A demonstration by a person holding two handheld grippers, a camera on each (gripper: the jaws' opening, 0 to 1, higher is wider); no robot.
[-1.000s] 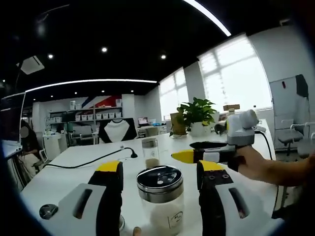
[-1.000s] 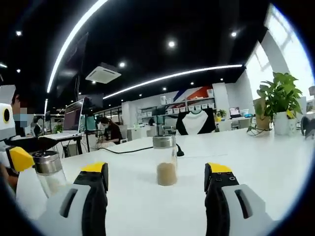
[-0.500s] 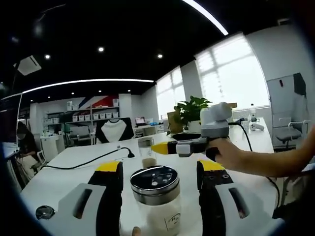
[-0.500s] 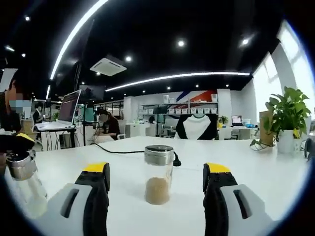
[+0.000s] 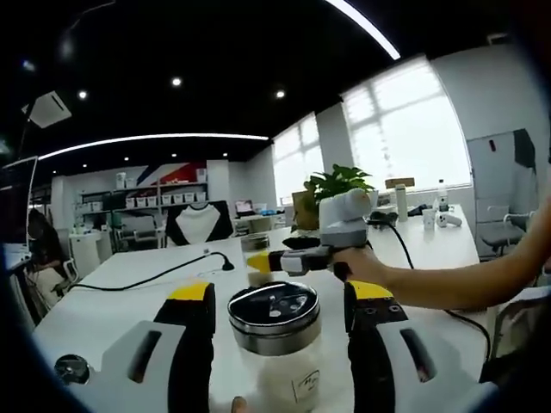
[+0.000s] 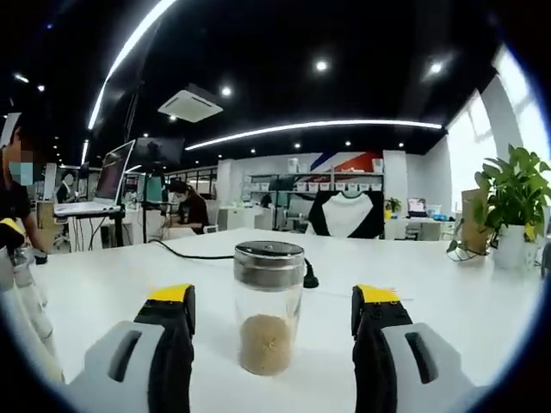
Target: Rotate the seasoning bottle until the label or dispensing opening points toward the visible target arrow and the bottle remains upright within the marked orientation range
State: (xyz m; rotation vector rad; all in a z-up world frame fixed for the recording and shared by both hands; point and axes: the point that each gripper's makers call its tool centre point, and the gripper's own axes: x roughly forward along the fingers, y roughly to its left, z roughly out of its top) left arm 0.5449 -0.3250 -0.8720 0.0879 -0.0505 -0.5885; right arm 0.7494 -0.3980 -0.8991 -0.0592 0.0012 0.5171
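A clear seasoning bottle (image 6: 269,310) with a metal lid and brown powder stands upright on the white table (image 6: 448,301). It sits between the jaws of my right gripper (image 6: 271,297), which is open with a gap on each side. In the left gripper view, the right gripper (image 5: 267,255) comes in from the right, held by a hand, and covers most of that bottle. My left gripper (image 5: 281,292) is open around a second jar (image 5: 274,344) with a perforated metal lid and white contents. Narrow gaps show on both sides of this jar. The same jar (image 6: 24,297) shows at the left edge of the right gripper view.
A black cable (image 6: 185,252) runs across the table behind the bottle. A potted plant (image 6: 516,198) stands at the far right, and a small dark disc (image 5: 71,368) lies at the left front. A person sits at a desk with a monitor (image 6: 116,176) beyond the table.
My right gripper has moved forward, so the brown-powder bottle now stands larger between its jaws. In the left gripper view it has travelled left. The left gripper has hardly moved.
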